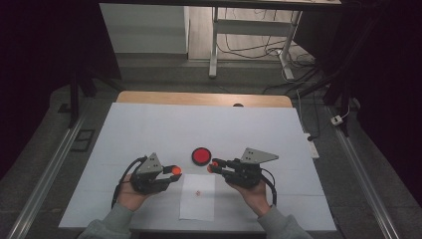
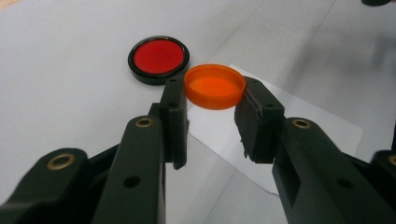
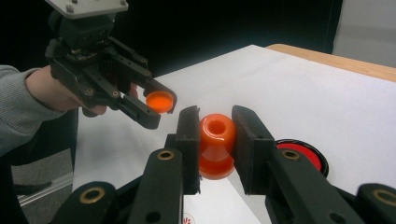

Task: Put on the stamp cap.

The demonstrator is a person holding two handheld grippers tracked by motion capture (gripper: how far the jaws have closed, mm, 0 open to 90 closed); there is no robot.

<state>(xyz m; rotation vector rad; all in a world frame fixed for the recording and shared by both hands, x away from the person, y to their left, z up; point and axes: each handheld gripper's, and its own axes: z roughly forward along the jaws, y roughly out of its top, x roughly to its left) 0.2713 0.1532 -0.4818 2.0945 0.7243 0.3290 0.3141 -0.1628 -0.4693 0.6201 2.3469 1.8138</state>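
Left tongs (image 2: 212, 116), lower centre of the left gripper view, are clamped on a shallow translucent orange plastic cap (image 2: 215, 86). Right tongs (image 3: 215, 135), at the centre of the right gripper view, are clamped on a small glossy orange plastic bottle (image 3: 216, 144) with its mouth open. In the high view both sit mid-frame above a white paper sheet (image 1: 197, 203) on the white-covered bench (image 1: 149, 129), beside a round black-rimmed red lid (image 1: 201, 156). Judged step: cap and bottle held apart, 1 per hand. The next move likely calls for aligning the cap squarely with the bottle's mouth.

Orange cap (image 2: 215, 85) gripped level, orange bottle (image 3: 216, 144) clamped
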